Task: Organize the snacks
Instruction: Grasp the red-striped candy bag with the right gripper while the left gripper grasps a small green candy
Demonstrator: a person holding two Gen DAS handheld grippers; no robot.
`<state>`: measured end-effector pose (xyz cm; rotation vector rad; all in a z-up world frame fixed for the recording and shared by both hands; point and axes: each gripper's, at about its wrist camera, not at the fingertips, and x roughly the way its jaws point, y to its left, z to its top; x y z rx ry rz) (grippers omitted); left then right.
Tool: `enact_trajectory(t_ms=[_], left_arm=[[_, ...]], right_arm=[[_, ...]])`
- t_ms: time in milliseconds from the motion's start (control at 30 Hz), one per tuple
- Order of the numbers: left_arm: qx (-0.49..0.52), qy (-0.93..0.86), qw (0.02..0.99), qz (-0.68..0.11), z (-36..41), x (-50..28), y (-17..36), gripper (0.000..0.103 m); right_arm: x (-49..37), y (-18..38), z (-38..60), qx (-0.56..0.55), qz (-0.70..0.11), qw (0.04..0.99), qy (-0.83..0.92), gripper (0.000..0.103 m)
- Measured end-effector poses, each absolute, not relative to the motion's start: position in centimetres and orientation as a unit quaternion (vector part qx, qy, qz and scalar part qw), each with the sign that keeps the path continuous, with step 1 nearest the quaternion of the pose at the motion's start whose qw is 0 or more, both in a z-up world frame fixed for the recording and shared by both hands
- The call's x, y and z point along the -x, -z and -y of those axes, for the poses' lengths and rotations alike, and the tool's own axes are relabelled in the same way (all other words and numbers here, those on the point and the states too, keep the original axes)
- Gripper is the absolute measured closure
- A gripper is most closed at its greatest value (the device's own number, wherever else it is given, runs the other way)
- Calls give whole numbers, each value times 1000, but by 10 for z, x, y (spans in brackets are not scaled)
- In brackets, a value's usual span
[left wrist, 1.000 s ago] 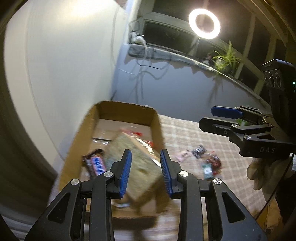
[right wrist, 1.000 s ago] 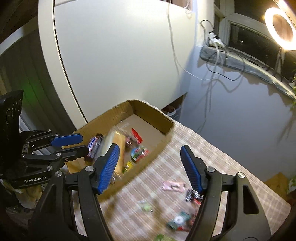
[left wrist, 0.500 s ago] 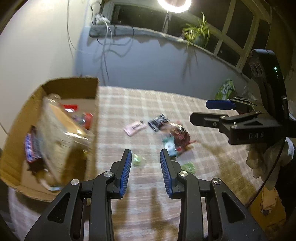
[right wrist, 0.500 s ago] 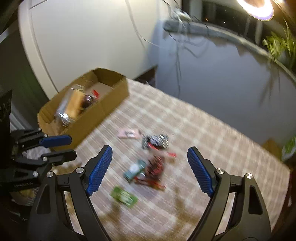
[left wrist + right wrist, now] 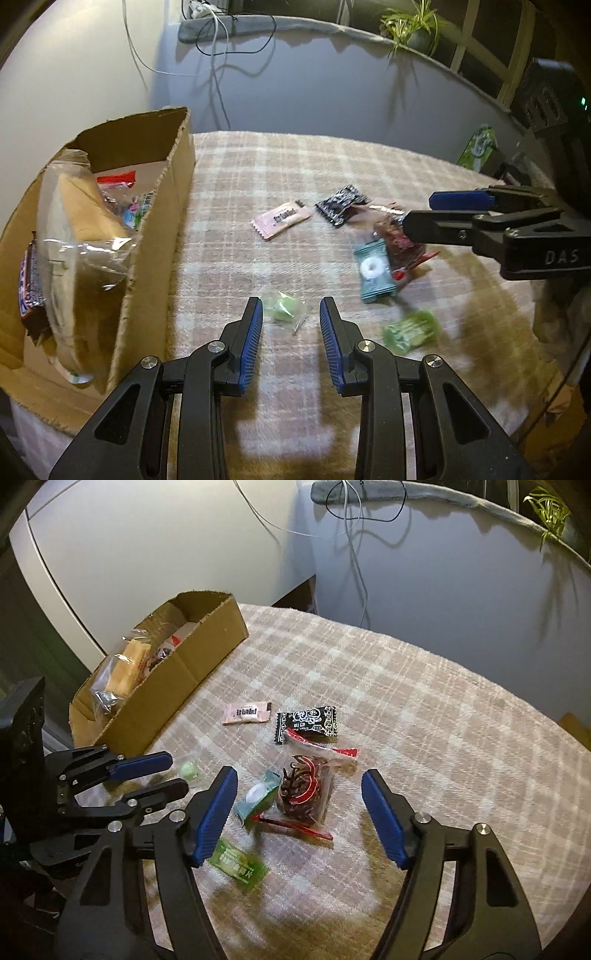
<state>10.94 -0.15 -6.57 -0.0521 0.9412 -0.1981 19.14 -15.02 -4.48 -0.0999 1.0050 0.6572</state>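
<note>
Two grippers, both empty. Your left gripper (image 5: 291, 314) is narrow, green candy (image 5: 284, 309) just ahead between its tips. Your right gripper (image 5: 299, 794) is wide and has just been closing, straddling the red bag (image 5: 304, 790). Box (image 5: 177, 686) sits far left.

Dim, warm light falls from up front, throwing long cable shadows on the wall (image 5: 314, 92), fisheye bending every edge dark, motion blur smearing the green packet (image 5: 412, 331) near the table's (image 5: 388, 166) right edge.
</note>
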Motion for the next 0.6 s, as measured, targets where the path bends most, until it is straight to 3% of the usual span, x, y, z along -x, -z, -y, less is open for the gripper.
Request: enact_trajectory(t_ms=[100, 300, 433, 600], left_arm=[[19, 92, 885, -457, 4, -114, 72, 72], [7, 91, 888, -450, 7, -117, 78, 72], [3, 89, 891, -446, 7, -117, 77, 80], [5, 90, 892, -443, 5, -118, 76, 86]], right_arm=[[-194, 49, 149, 46, -478, 820, -312, 33], [-198, 63, 144, 51, -496, 809, -311, 48], [-200, 71, 144, 45, -509, 800, -314, 65], [-201, 73, 144, 34, -511, 799, -316, 68]])
